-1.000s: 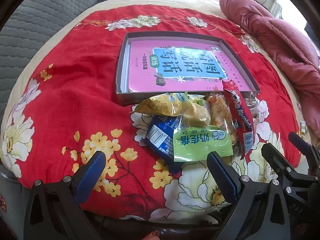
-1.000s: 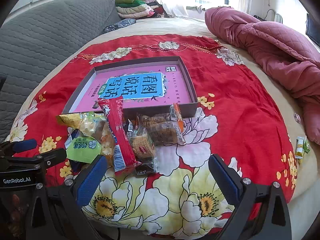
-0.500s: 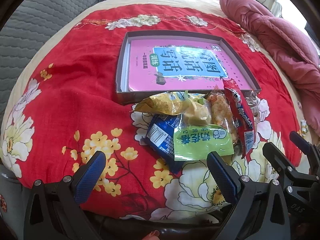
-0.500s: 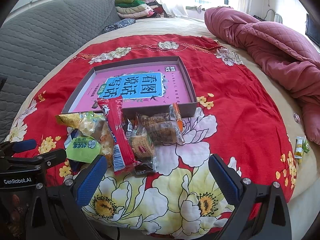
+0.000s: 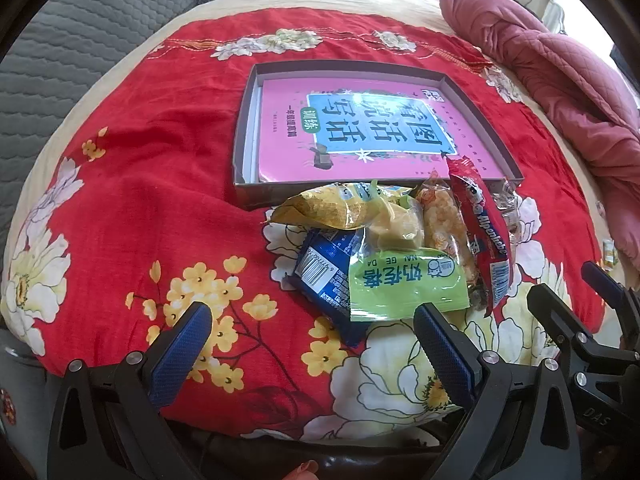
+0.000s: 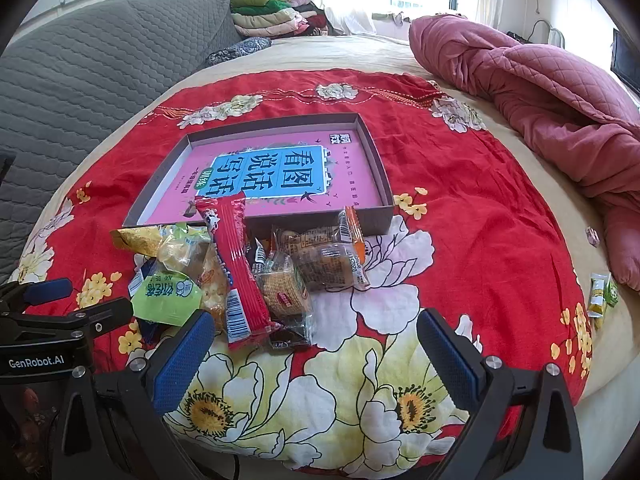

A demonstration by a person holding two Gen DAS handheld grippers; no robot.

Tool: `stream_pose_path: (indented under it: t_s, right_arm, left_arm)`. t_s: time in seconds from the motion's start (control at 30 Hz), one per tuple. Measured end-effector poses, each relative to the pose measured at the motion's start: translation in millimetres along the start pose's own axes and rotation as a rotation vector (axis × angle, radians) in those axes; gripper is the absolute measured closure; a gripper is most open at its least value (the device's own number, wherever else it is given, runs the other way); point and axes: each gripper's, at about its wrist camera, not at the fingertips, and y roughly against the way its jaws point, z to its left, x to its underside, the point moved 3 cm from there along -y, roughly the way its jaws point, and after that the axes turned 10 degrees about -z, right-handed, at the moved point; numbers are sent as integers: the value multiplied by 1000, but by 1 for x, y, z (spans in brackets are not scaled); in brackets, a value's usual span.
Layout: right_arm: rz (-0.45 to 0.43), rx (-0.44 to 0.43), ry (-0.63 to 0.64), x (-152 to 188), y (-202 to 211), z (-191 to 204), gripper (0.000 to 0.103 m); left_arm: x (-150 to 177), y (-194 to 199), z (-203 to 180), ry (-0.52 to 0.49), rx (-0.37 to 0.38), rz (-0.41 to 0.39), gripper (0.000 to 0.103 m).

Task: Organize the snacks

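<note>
**Snack pile waits by the box, both grippers empty**

The snacks [image 6: 256, 276] lie heaped on the red floral blanket [image 6: 460, 240], touching the near wall of the shallow box [image 6: 374, 222], which holds a pink book [image 6: 280, 176]. The red stick pack [image 6: 236, 264] leans onto the box rim. The left gripper [image 5: 316, 344] and right gripper [image 6: 312, 356] hover short of the pile, jaws wide, holding nothing. Overlapping slick wrappers could drag neighbours along or slip on the soft bed. Small candies [image 6: 602, 294] sit well apart near the pink quilt [image 6: 540, 88].
</note>
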Motion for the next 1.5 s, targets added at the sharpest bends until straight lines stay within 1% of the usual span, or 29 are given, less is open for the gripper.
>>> stream_pose_path:
  t_s: [1.13,1.33,1.5]
  right_arm:
    - [-12,0,-1,-3,0,0,1]
    - [-15,-3,-1,-5,-4,0,1]
    - [-27,-7,1,-7,-7,3,1]
  left_arm:
    - [0,-1,2,2,-10,5,2]
    - [-2,-3,8,20,-4,7,2]
    - [-5,-7,18,55,1,11,2]
